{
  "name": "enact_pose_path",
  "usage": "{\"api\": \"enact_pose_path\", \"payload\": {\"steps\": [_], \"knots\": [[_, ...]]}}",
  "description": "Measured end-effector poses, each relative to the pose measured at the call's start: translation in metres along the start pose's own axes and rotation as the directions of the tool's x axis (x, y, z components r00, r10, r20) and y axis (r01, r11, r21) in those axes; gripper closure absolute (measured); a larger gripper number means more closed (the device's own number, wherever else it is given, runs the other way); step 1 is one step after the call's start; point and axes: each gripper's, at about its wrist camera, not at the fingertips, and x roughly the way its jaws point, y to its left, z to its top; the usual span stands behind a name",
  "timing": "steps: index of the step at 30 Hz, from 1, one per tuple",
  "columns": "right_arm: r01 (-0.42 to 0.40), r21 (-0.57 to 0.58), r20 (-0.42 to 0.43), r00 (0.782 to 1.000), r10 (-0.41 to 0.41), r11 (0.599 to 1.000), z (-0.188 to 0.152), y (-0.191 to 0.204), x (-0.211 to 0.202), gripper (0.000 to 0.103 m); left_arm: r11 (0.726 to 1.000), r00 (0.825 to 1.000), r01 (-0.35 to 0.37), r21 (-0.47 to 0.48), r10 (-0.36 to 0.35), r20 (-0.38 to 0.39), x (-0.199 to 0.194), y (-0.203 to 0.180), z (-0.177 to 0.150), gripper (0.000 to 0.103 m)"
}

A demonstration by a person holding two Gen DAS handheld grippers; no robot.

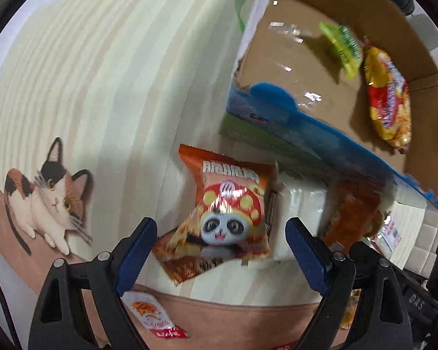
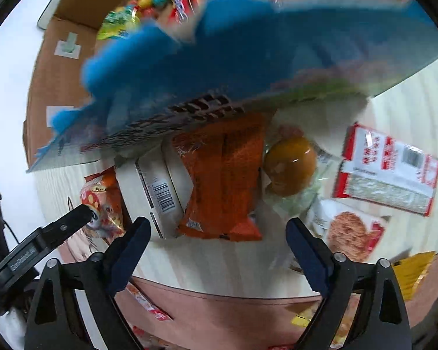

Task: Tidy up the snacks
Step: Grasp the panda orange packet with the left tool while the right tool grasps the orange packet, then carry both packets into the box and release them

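Note:
My left gripper (image 1: pixel 220 248) hangs open right over an orange panda snack bag (image 1: pixel 227 213) that lies on the striped tabletop; its blue pads stand on either side of the bag, apart from it. My right gripper (image 2: pixel 217 242) is open above an orange snack packet (image 2: pixel 224 180) beside a white carton (image 2: pixel 157 186). The open cardboard box (image 1: pixel 321 67) behind has a green packet (image 1: pixel 343 46) and a yellow-red bag (image 1: pixel 389 99) inside. The left gripper's finger shows at the left of the right wrist view, next to the panda bag (image 2: pixel 102 204).
The box's blue-printed flap (image 2: pixel 248 58) overhangs the snacks. A wrapped brown bun (image 2: pixel 290 163), a red-and-white packet (image 2: pixel 388 169), a flat packet with a brown round picture (image 2: pixel 350 233) and yellow packets (image 2: pixel 411 271) lie to the right. A cat picture (image 1: pixel 48 195) is on the mat.

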Motion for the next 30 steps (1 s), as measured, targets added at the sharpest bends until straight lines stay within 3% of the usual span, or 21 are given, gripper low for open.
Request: {"api": "enact_pose_path", "payload": {"steps": [7, 10, 11, 12, 14, 21, 25, 30], "knots": [[0.042, 0.038, 0.032, 0.999, -0.043, 0.998, 0.002, -0.002, 0.009, 0.018, 0.998, 0.998, -0.053, 0.039, 0.054, -0.045, 0.031, -0.01, 0.019, 0.013], [0.068, 0.047, 0.032, 0.997, -0.069, 0.997, 0.001, -0.003, 0.011, 0.033, 0.997, 0.997, -0.057, 0.046, 0.059, -0.046, 0.038, -0.012, 0.024, 0.013], [0.076, 0.049, 0.031, 0.996, -0.078, 0.996, 0.0, -0.003, 0.012, 0.039, 0.997, 0.997, -0.06, 0.047, 0.062, -0.042, 0.038, -0.013, 0.024, 0.021], [0.086, 0.05, 0.032, 0.996, -0.088, 0.995, 0.0, -0.002, 0.018, 0.043, 0.997, 0.997, -0.057, 0.046, 0.059, -0.043, 0.039, -0.014, 0.023, 0.035], [0.086, 0.051, 0.032, 0.996, -0.088, 0.995, -0.001, -0.003, 0.019, 0.053, 0.998, 0.998, -0.043, 0.036, 0.044, -0.053, 0.04, -0.012, 0.022, 0.046], [0.106, -0.017, -0.023, 0.994, -0.107, 0.994, -0.016, -0.008, 0.024, 0.056, 0.997, 0.998, -0.053, 0.05, 0.055, -0.027, 0.032, -0.009, -0.006, 0.047], [0.129, -0.077, -0.093, 0.986, -0.136, 0.989, -0.038, -0.014, 0.031, 0.056, 0.997, 0.998, -0.054, 0.055, 0.056, -0.037, 0.03, -0.007, -0.035, 0.047], [0.167, -0.153, -0.12, 0.975, -0.186, 0.974, -0.064, -0.021, 0.037, 0.056, 0.995, 0.996, -0.058, 0.087, 0.064, -0.062, 0.037, -0.006, -0.065, 0.047]]}}
